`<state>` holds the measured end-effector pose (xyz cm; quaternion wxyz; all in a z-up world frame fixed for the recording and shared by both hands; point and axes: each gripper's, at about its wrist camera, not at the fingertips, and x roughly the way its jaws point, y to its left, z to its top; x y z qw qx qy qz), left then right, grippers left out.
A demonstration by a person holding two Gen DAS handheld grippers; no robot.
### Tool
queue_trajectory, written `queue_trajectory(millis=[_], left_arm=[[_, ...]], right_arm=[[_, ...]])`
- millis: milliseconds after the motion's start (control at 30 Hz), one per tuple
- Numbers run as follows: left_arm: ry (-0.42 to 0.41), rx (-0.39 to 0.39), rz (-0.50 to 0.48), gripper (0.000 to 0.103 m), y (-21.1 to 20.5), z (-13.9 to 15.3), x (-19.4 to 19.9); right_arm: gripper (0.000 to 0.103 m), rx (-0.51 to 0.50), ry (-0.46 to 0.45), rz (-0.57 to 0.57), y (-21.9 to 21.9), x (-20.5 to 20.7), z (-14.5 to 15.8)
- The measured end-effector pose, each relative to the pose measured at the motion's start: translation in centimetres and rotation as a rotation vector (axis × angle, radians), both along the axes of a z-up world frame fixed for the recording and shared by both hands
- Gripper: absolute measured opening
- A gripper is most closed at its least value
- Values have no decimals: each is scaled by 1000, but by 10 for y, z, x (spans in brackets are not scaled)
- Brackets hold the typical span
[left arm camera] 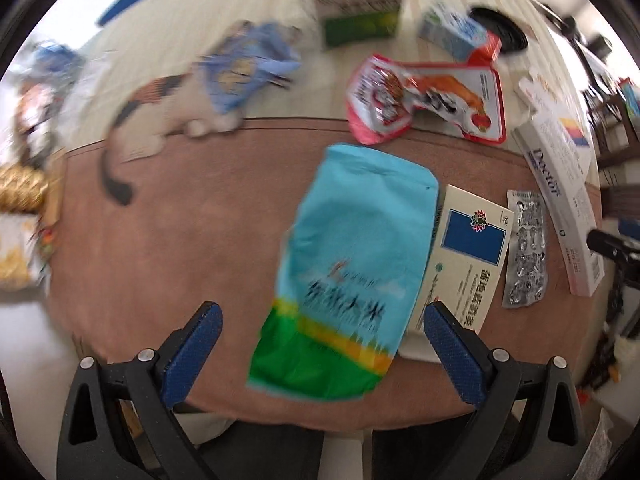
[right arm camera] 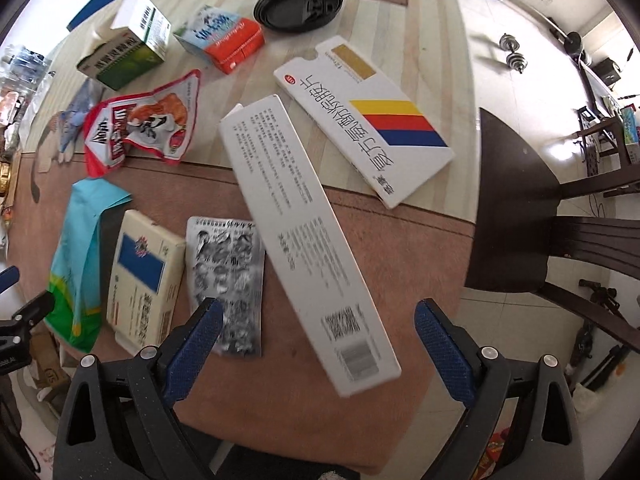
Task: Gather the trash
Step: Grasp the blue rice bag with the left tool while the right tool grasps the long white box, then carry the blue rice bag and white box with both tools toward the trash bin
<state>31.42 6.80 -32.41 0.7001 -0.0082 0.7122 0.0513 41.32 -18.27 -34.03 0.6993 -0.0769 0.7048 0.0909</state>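
Through my left camera, my left tongs are spread wide and pinch nothing. A blue and green bag lies flat on the brown mat, right between the two blue tips and reaching out ahead of them. Just to the right of the bag is a cream box with a blue square, and my right tip sits over its near end. Past that box lie a shiny pill sheet and a long gray box. Far ahead of my tongs, a red snack wrapper lies at the edge of the mat, and a green box sits behind it on the striped surface. Things on the left look blurry.

Through my right camera, my right tongs are spread wide too and hold nothing. The long gray box lies slanted between the tips, its near end close to them. The pill sheet is by my left tip, with the cream box next to it. A white box with colored stripes lies farther ahead, and a black lid sits far away.
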Motion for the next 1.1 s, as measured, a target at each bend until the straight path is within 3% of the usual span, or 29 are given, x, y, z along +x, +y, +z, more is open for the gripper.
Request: queue_trajectory(millis=[233,400,433,500,633,933,1100], left_arm=[[111,-61,-70,103,-10,-40,18],[116,-78,-60,99,-7,-52,23],[112,-82,-60,99,-7,-52,24],[102,-87,-60,98,-4,-54,24],[91,-92,-29,95,1,-51,20],[21,-80,90,95,34,-23,2],[-42,-61,146,95,48,9,-12]], right_arm=[[98,-14,72,30,12,19,-35],[97,-19,103,35,16,27,-54],[95,-19,107,38,17,27,-55],[80,-25,108,40,19,27,-58],[57,-48,99,23,20,26,-61],[55,26,61,27,20,14,-40],[54,71,29,47,35,9,-15]])
